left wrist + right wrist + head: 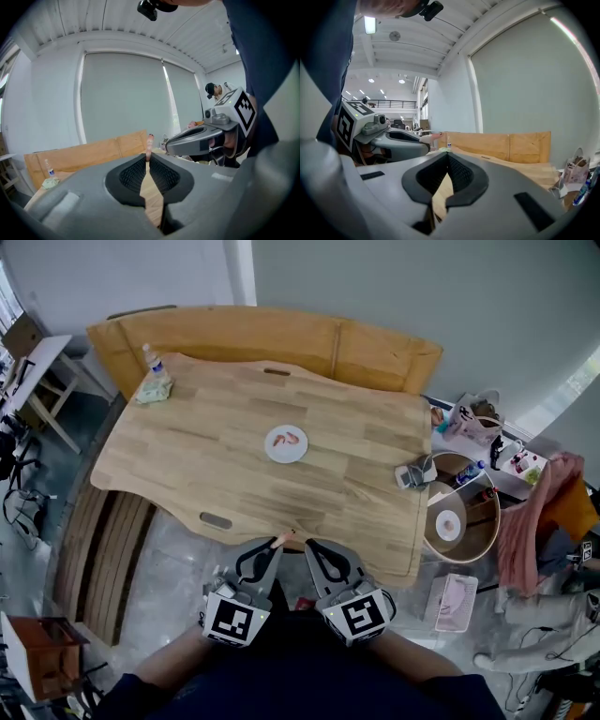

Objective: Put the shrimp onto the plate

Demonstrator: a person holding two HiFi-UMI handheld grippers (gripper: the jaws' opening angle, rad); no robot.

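A white plate [286, 443] sits mid-table with one pink shrimp [292, 438] lying on it. At the table's near edge my left gripper [277, 542] is shut on a second shrimp [280, 539]. In the left gripper view this shrimp [149, 142] sticks up from between the closed pads [136, 174]. Right beside it my right gripper [309, 545] is shut with nothing in it. In the right gripper view its jaws meet at the tip [447, 155], and the left gripper [396, 141] shows at the left. Both grippers are well short of the plate.
A water bottle [151, 359] and a crumpled cloth [151, 390] stand at the table's far left corner. A small grey device [412, 473] lies at the right edge. A round basket [478, 542] sits on the floor to the right. Cardboard panels [375, 352] stand behind the wooden table [187, 442].
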